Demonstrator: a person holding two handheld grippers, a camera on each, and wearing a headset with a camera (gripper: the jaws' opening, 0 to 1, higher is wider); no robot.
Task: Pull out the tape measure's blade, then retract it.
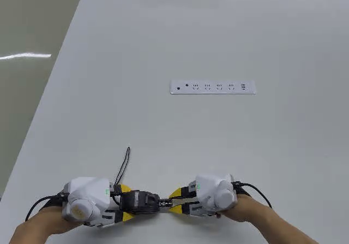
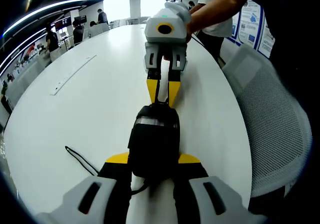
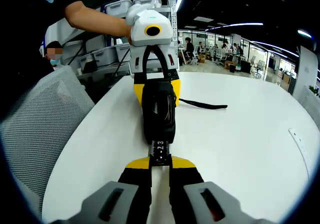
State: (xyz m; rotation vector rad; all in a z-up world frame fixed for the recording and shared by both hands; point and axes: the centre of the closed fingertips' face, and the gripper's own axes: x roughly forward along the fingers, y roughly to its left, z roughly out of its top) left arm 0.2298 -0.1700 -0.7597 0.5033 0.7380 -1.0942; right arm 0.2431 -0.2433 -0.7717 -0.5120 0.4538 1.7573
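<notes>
While the white table [image 1: 229,42] is stretching across the head view, the work is happening near its lower edge. The left gripper [image 2: 154,159] is clamping the black tape measure [image 2: 154,131] at the bottom centre of its view, and the right gripper [image 3: 160,164] is pinching the blade [image 3: 160,151] at lower centre. I am judging that the pull-out is only beginning; next the right one needs a steady, straight pull away. The blade is showing "2 3"; no brand is readable.
</notes>
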